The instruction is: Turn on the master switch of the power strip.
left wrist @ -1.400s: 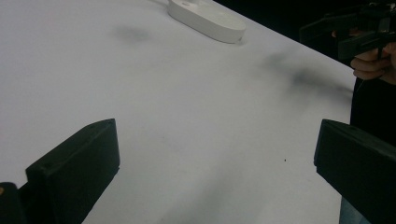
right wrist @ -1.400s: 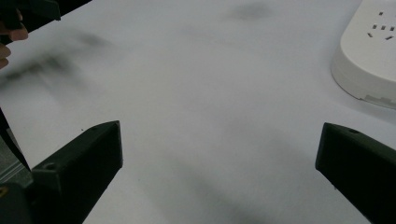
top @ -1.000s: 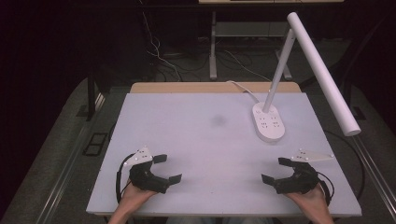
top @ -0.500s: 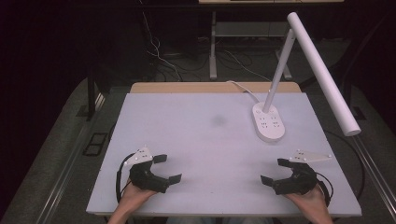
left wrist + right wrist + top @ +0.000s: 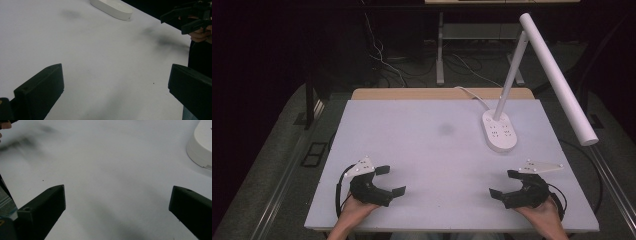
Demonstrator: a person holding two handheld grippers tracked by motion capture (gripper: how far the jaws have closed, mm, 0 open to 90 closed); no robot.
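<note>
My left gripper (image 5: 390,180) rests near the front left of the white table (image 5: 422,150), held in a hand, its black jaws spread wide with nothing between them. Near the front right, my right gripper (image 5: 505,184) is held the same way, open and empty. In the left gripper view my own jaws frame bare tabletop around the left gripper (image 5: 116,87), and the right gripper (image 5: 186,18) shows far off at top right. The right gripper (image 5: 117,207) looks across bare table in its own view.
A white desk lamp stands at the back right: its flat base (image 5: 499,131) on the table, its long tube head (image 5: 557,77) reaching out over the right edge. The lamp base (image 5: 111,8) and lamp base (image 5: 201,147) show in both gripper views. A cable (image 5: 472,95) runs off the back edge.
</note>
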